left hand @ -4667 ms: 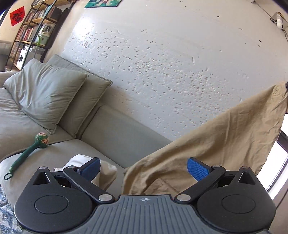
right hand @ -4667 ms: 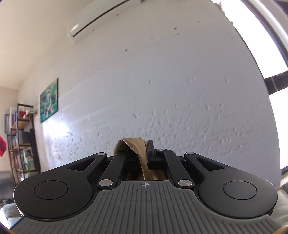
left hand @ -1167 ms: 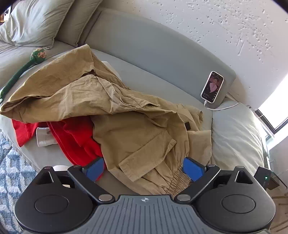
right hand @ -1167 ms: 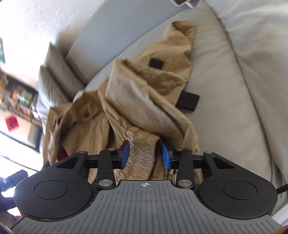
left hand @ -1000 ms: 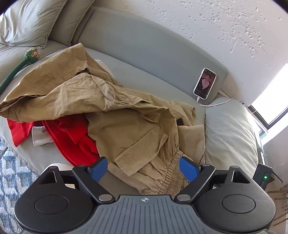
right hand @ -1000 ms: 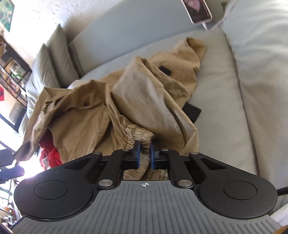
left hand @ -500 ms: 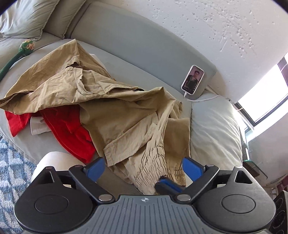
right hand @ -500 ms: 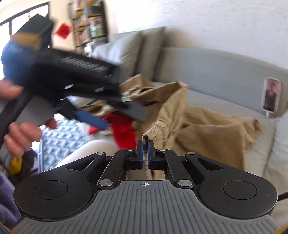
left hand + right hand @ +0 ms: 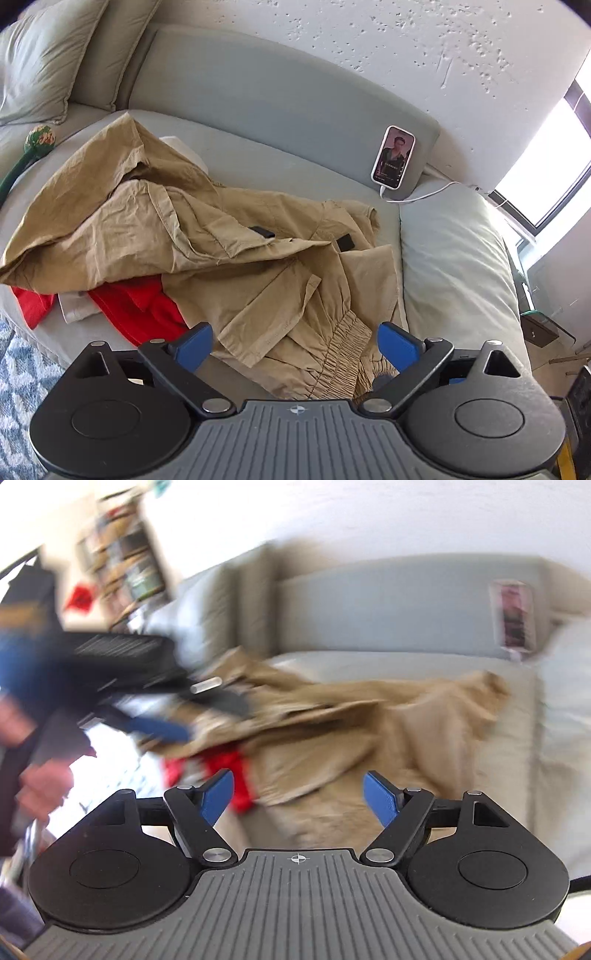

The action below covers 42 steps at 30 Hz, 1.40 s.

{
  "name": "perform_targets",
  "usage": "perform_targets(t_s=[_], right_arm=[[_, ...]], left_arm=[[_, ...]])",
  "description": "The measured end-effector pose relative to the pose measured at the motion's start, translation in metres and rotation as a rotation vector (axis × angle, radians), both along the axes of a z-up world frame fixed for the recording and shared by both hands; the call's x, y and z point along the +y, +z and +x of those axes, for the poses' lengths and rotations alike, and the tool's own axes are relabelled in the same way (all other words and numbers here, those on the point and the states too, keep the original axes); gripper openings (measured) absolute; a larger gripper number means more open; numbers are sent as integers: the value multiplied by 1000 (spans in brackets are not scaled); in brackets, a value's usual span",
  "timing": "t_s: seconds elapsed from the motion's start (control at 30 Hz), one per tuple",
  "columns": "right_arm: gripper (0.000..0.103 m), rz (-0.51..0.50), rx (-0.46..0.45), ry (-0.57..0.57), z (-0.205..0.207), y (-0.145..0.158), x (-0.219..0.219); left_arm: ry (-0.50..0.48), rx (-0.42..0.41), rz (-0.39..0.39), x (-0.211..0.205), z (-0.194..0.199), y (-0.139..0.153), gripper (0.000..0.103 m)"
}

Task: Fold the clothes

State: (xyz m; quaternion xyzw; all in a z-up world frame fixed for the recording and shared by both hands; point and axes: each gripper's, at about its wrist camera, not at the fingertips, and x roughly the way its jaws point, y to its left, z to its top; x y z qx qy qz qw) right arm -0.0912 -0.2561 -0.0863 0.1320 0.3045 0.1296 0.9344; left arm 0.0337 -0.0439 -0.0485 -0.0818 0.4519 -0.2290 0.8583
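Crumpled tan trousers [image 9: 229,236] lie spread over the grey sofa seat [image 9: 258,162], their elastic waistband [image 9: 340,343] nearest to me. My left gripper [image 9: 295,343] hovers just above that waistband. Its jaws are opening and the blue pads touch no cloth. In the blurred right wrist view the trousers [image 9: 369,731] lie on the sofa below my right gripper [image 9: 299,797]. Its jaws are opening too, with nothing between them. A blue finger [image 9: 159,729] of the left gripper shows at the left of that view.
A red garment [image 9: 140,306] and a white cloth [image 9: 74,306] stick out from under the trousers at the seat's front left. A phone [image 9: 393,157] on a cable leans against the backrest. A pale cushion [image 9: 454,258] lies right, a green toy [image 9: 37,136] far left, a patterned rug [image 9: 14,369] below.
My right gripper has let go of the waistband, swung up and to the right, and spread its jaws wide. The waistband now lies on the seat. The left jaws have widened slightly.
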Motion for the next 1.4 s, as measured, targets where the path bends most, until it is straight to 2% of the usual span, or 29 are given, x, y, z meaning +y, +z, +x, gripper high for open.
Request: perform_targets(t_s=[0.13, 0.27, 0.43, 0.57, 0.6, 0.63, 0.7, 0.73, 0.93, 1.17, 1.23, 1.4], right_arm=[[66, 68, 146, -105, 33, -31, -33], [63, 117, 260, -152, 57, -65, -38], [60, 141, 316, -192, 78, -93, -37], [57, 131, 279, -184, 88, -101, -34], [46, 109, 269, -183, 90, -101, -31], [30, 87, 260, -183, 91, -100, -28], [12, 58, 239, -181, 87, -94, -25], [9, 48, 226, -178, 84, -91, -25], [6, 1, 107, -128, 49, -51, -22], [6, -98, -60, 46, 5, -15, 14], [6, -107, -82, 86, -2, -13, 23], [6, -144, -122, 194, -15, -10, 49]], left_arm=[[20, 66, 33, -12, 6, -21, 95], [20, 70, 78, -17, 10, -29, 95], [31, 59, 82, -15, 14, -29, 95], [37, 67, 76, -14, 15, -30, 95], [38, 70, 72, -13, 15, -30, 95], [38, 70, 68, -12, 14, -29, 95], [43, 66, 62, -9, 13, -28, 95], [47, 63, 61, -8, 12, -27, 95], [31, 65, 22, -3, 7, -14, 95], [-31, 35, -20, -8, -11, 8, 95], [-43, 32, -11, -12, -12, 9, 95], [-93, 56, 126, -38, 0, -5, 95]])
